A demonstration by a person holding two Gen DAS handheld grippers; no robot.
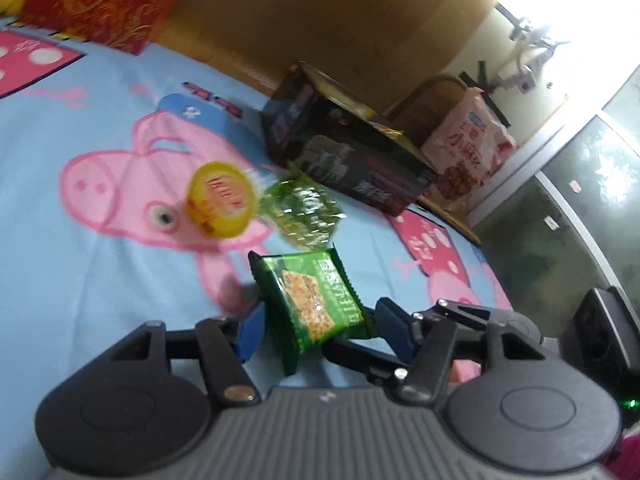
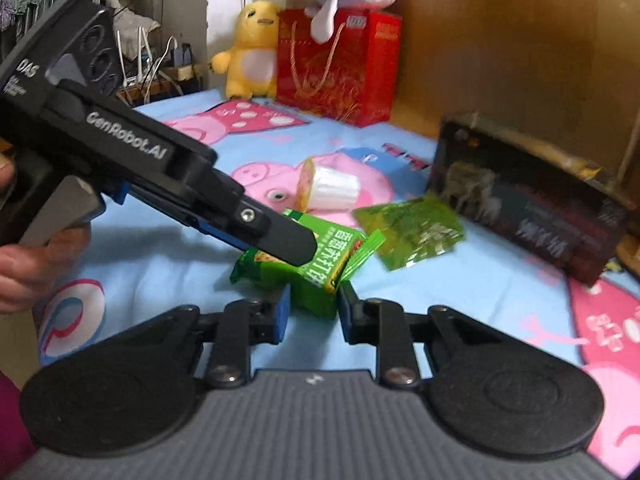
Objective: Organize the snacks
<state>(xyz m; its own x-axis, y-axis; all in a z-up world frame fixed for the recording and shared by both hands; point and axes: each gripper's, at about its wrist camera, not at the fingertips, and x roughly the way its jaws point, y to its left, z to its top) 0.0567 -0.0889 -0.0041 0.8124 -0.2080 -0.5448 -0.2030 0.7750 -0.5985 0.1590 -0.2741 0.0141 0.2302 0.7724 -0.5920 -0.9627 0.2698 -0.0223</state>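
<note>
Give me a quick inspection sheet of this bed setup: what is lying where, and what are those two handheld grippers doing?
Surface: blue cartoon-pig bedsheet.
Job's things: green cracker packet held up between both grippers; crinkly green packet and yellow-lidded jelly cup lying on the sheet; dark box near the wooden headboard.
Clutter: red gift bag, yellow plush, pink-white plush on the bag, pink snack bag behind the box.
Grippers: left gripper and right gripper both shut on the cracker packet.
Cables: white cords hanging beyond the bed.
Surroundings: glass doors, bright window.
</note>
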